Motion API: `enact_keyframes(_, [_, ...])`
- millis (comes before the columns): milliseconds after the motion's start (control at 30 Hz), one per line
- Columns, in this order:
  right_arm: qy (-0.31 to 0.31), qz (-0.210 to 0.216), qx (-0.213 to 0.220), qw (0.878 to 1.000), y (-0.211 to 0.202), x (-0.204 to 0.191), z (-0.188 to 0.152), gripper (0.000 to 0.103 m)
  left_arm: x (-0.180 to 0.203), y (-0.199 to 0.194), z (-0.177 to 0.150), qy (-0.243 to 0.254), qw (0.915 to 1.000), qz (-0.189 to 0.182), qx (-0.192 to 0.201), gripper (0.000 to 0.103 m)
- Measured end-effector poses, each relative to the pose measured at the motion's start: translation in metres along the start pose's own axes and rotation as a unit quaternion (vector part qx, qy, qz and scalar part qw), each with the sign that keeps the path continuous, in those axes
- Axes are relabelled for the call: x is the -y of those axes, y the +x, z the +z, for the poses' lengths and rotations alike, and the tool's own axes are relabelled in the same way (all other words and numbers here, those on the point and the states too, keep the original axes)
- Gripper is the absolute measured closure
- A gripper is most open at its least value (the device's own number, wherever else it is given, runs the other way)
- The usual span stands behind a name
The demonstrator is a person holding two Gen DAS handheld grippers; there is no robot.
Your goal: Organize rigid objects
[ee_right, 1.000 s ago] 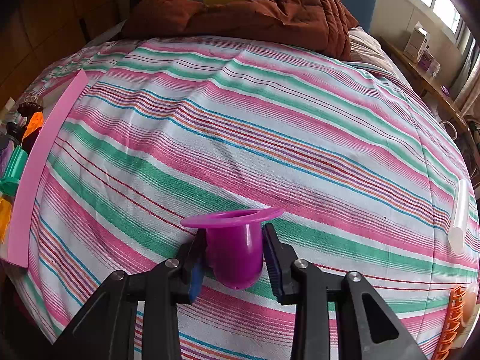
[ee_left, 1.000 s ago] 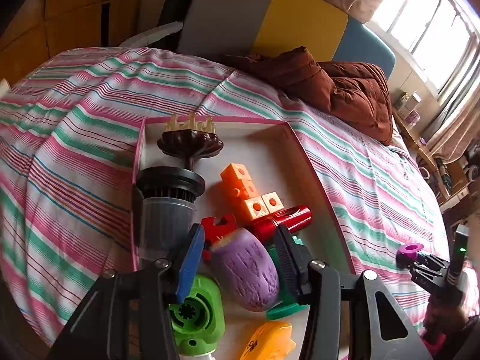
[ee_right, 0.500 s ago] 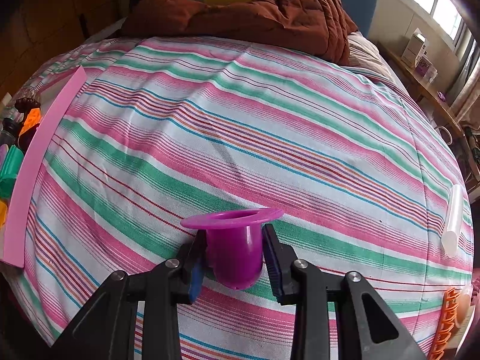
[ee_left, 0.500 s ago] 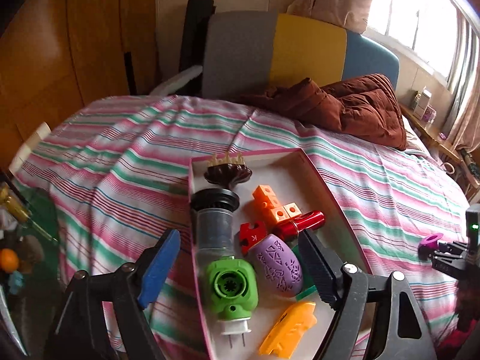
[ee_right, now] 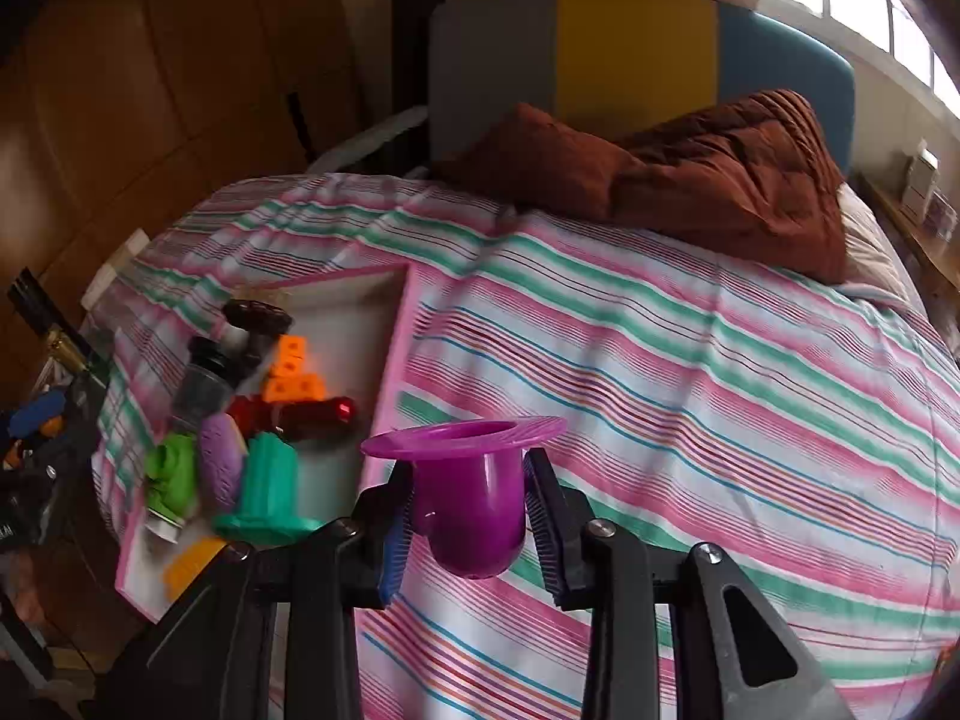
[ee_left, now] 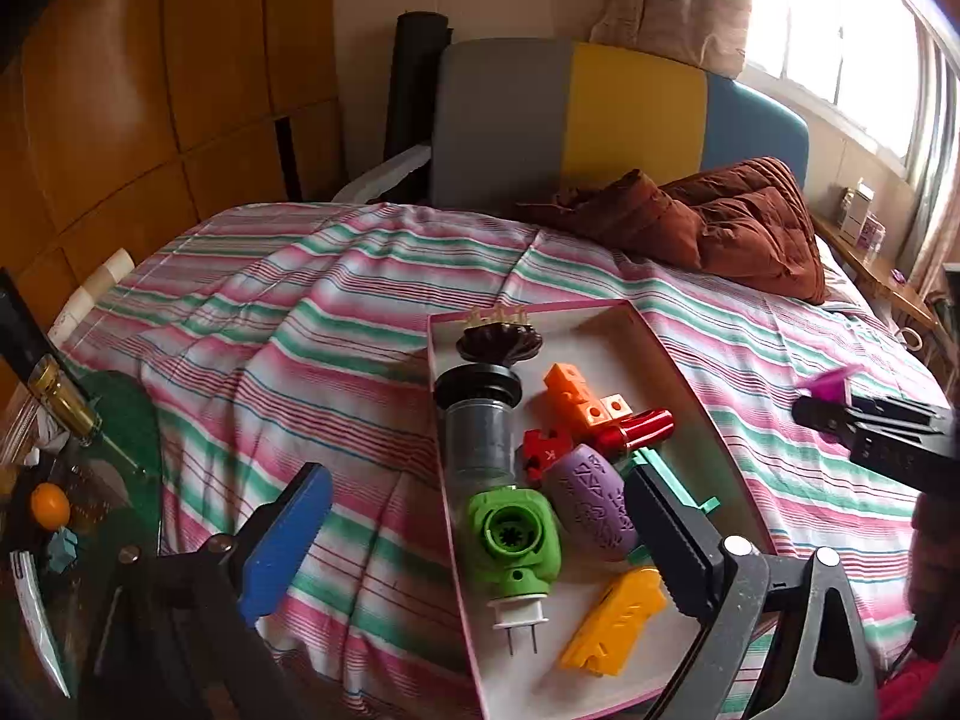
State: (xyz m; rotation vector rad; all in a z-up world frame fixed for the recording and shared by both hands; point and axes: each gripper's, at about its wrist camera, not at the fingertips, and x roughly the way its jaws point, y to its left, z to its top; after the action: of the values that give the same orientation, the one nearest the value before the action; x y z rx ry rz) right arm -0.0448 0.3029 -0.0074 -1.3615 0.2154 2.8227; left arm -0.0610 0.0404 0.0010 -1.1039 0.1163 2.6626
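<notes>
My right gripper (ee_right: 471, 516) is shut on a purple flanged cup (ee_right: 468, 480) and holds it above the striped bed, just right of the pink tray (ee_right: 390, 360). The cup also shows in the left wrist view (ee_left: 831, 387). My left gripper (ee_left: 474, 534) is open and empty, raised above the near end of the tray (ee_left: 672, 360). The tray holds a green plug adapter (ee_left: 516, 540), a purple egg-shaped toy (ee_left: 591, 501), orange blocks (ee_left: 579, 399), a red tube (ee_left: 636, 429), a yellow piece (ee_left: 615, 621), a teal piece (ee_right: 267, 486) and a dark jar (ee_left: 477, 420).
A brown quilt (ee_left: 720, 222) lies at the bed's head by the grey, yellow and blue headboard (ee_left: 600, 114). A side table (ee_left: 54, 510) with clutter stands left of the bed. Wood cabinets line the left wall.
My left gripper opened, let go of the purple egg-shaped toy in the tray and drew back upward. My right gripper lifted the purple cup and swung left toward the tray.
</notes>
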Motion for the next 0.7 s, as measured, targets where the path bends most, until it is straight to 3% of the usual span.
enact_keyframes(133, [-0.026, 0.032, -0.006, 0.999, 0.024, -0.045, 0.023, 0.069, -0.01, 0.0, -0.004, -0.014, 0.9999, 0.004, -0.007, 0.0])
enact_keyframes(300, [-0.048, 0.035, -0.034, 0.998, 0.065, -0.086, 0.037, 0.069, -0.018, 0.002, -0.008, -0.02, 0.9995, 0.022, -0.011, 0.0])
enact_keyframes(500, [-0.06, 0.023, -0.059, 0.996, 0.094, -0.106, 0.038, 0.068, -0.028, 0.006, -0.014, -0.042, 0.9985, 0.023, -0.024, 0.0])
enact_keyframes(567, [-0.06, 0.028, -0.066, 0.996, 0.096, -0.105, 0.036, 0.061, -0.03, 0.006, -0.016, -0.053, 0.998, 0.023, -0.025, 0.0])
enact_keyframes(700, [-0.067, 0.021, -0.039, 0.997, 0.084, -0.109, 0.028, 0.058, -0.032, 0.003, -0.021, -0.059, 0.9975, 0.035, -0.018, 0.0])
